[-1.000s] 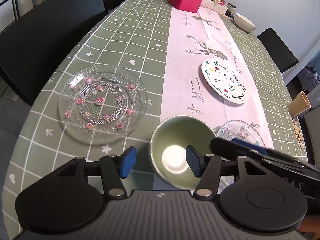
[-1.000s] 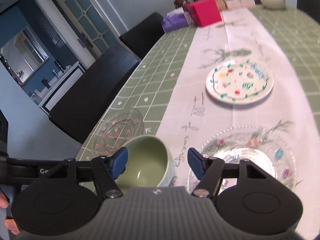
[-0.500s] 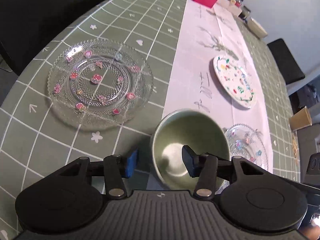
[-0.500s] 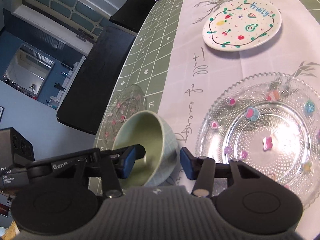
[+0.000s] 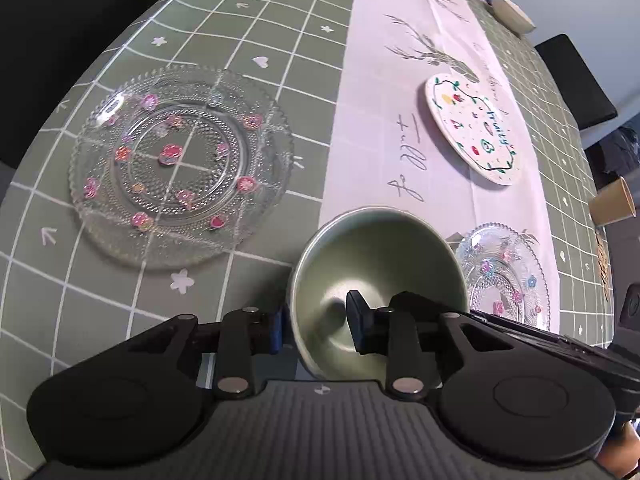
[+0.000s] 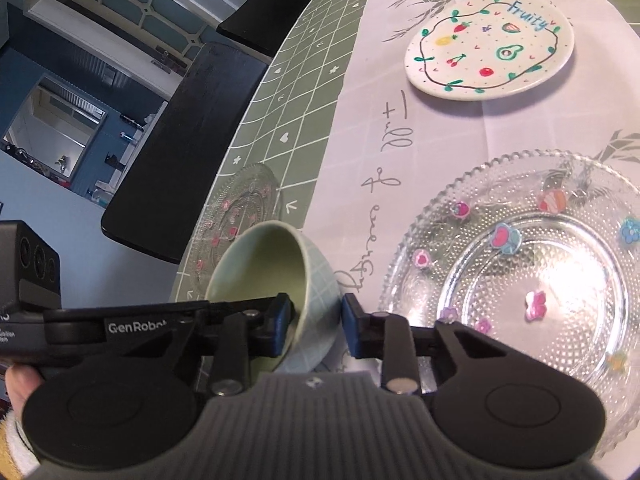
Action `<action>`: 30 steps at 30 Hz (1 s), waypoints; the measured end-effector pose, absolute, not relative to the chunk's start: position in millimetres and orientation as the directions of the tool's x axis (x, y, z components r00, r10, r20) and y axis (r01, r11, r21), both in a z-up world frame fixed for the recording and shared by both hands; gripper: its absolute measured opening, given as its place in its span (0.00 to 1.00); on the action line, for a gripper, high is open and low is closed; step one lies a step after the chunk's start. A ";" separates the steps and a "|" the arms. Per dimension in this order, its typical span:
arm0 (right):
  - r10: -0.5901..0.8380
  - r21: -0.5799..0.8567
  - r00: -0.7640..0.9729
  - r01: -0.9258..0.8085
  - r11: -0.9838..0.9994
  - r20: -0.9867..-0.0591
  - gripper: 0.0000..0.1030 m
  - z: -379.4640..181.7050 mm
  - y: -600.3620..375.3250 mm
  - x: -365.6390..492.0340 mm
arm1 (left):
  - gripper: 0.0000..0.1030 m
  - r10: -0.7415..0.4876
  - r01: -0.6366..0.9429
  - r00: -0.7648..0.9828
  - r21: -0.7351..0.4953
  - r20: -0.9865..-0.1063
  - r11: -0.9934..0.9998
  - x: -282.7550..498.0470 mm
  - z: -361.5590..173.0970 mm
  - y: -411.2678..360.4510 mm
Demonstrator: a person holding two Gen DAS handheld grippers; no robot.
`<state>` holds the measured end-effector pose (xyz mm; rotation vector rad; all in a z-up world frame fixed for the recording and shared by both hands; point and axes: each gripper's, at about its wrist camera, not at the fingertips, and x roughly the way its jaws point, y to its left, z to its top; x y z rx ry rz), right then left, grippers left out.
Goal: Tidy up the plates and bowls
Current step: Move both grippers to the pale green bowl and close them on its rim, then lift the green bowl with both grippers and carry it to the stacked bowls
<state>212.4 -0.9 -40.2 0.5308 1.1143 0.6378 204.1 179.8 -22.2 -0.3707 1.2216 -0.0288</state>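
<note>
A pale green bowl point(image 5: 376, 276) is tilted up off the table at the near edge; it also shows in the right wrist view point(image 6: 276, 276). My left gripper point(image 5: 316, 330) is shut on the bowl's near rim, one finger inside and one outside. My right gripper point(image 6: 316, 322) is also closed on the bowl's wall, one finger inside and one outside. A clear glass plate with pink flowers point(image 5: 180, 168) lies to the left. A second glass plate with coloured flowers point(image 6: 520, 280) lies to the right. A white "Fruity" plate point(image 6: 488, 48) lies further back on the pink runner.
The table has a green checked cloth point(image 5: 248, 40) with a pink runner point(image 5: 384, 92). A paper cup point(image 5: 612, 204) stands at the right edge. A white bowl point(image 5: 512, 12) and a red box sit at the far end. Black chairs point(image 6: 188, 136) line the left side.
Both grippers moved down and closed from wide open onto the green bowl's rim. The bowl has tipped up from flat on the table.
</note>
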 end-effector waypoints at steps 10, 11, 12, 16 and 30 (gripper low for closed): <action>0.722 0.705 0.269 -0.175 0.688 -0.637 0.26 -38.9 0.2 209.3 | 0.33 -0.203 -0.162 0.343 -0.271 -0.917 0.949 199.9 -15.8 181.3; 0.722 0.703 0.269 -0.179 0.688 -0.637 0.26 -37.6 0.9 209.0 | 0.32 -0.197 -0.146 0.347 -0.260 -0.917 0.955 199.8 -13.3 179.8; 0.726 0.709 0.268 -0.176 0.683 -0.633 0.26 -36.9 0.6 209.1 | 0.33 -0.190 -0.137 0.351 -0.251 -0.917 0.958 199.4 -10.8 178.6; 0.743 0.737 0.261 -0.144 0.661 -0.616 0.26 -33.2 -4.9 209.7 | 0.23 -0.187 -0.125 0.344 -0.243 -0.920 0.962 199.5 -4.5 178.2; 0.757 0.769 0.273 -0.085 0.634 -0.594 0.26 -5.3 -10.9 194.8 | 0.13 -0.163 -0.143 0.340 -0.222 -0.926 0.964 181.7 31.8 176.7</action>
